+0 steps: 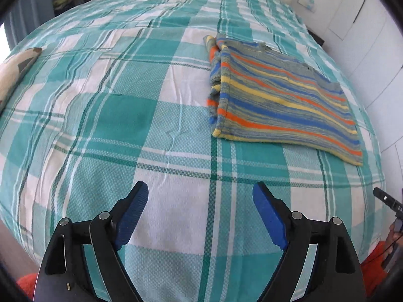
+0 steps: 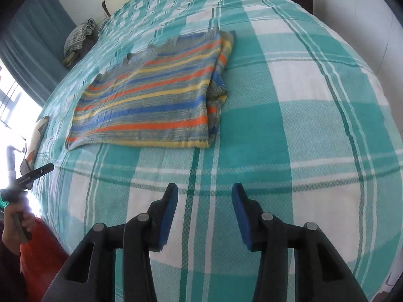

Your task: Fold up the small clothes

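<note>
Blue-padded fingers of the left gripper [image 1: 200, 198] fill the lower edge of the left wrist view, spread wide with nothing between them and only bare bedspread [image 1: 105, 115] beneath. The right gripper [image 2: 205, 198] stands likewise over the bedspread [image 2: 302, 130] in its own view, its jaws parted to a narrower gap and empty.

Landmark: the striped garment [image 1: 282, 98], a small knitted piece in grey, blue, orange and yellow bands. It lies flat on the teal-and-white checked bedspread, folded, with one side doubled under along a thick edge. In the left wrist view that doubled edge faces left and the garment sits beyond and to the right of the left gripper, well apart from it. In the right wrist view the same striped garment [image 2: 148, 103] sits beyond and to the left of the right gripper, its doubled edge facing right; neither gripper touches it.

Surroundings, placed from the garment: far beyond it, a heap of checked and striped cloth [image 2: 79, 36] at the bed's far corner beside a teal curtain [image 2: 32, 50]; a patterned cushion [image 1: 15, 73] at the bed's edge, well to the garment's left in the left wrist view. White cabinet panels [image 1: 365, 37] rise beyond the bed on the garment's right in that view. A hand [image 2: 15, 229] gripping a black handle shows at the lower left margin of the right wrist view, beside orange fabric [image 2: 42, 251].

Nothing stands between either gripper and the garment.
</note>
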A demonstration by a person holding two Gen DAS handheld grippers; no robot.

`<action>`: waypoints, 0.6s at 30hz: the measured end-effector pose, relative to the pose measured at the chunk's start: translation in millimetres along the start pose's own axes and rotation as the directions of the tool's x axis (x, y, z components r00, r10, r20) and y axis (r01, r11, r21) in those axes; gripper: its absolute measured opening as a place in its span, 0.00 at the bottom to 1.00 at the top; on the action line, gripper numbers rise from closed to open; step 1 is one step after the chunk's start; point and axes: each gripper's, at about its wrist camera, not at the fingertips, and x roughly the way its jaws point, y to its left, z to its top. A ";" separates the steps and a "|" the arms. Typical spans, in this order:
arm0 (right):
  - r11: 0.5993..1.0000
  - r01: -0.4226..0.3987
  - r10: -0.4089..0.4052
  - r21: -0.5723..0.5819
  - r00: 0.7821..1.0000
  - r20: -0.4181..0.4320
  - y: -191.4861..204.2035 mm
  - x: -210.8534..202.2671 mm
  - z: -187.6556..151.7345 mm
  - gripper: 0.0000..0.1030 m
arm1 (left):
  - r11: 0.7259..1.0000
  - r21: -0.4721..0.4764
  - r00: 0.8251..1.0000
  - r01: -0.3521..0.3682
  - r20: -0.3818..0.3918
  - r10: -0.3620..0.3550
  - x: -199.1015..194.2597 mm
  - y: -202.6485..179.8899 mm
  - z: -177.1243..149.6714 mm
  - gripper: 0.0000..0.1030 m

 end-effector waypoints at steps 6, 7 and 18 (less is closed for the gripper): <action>0.999 0.008 -0.010 0.036 0.998 0.068 29.7 -27.2 -64.8 0.62 | 0.993 0.074 0.991 -0.088 0.106 0.080 -44.0 -32.8 -23.9 0.84; 0.999 -0.005 0.002 0.045 0.998 0.062 33.6 -28.5 -72.4 0.62 | 0.992 0.080 0.989 -0.094 0.123 0.084 -51.8 -34.6 -25.7 0.84; 0.998 -0.014 0.023 -0.063 0.989 0.149 84.0 -90.4 -92.6 0.66 | 0.984 0.113 0.951 -0.137 0.292 0.099 -132.0 -44.4 -42.1 0.90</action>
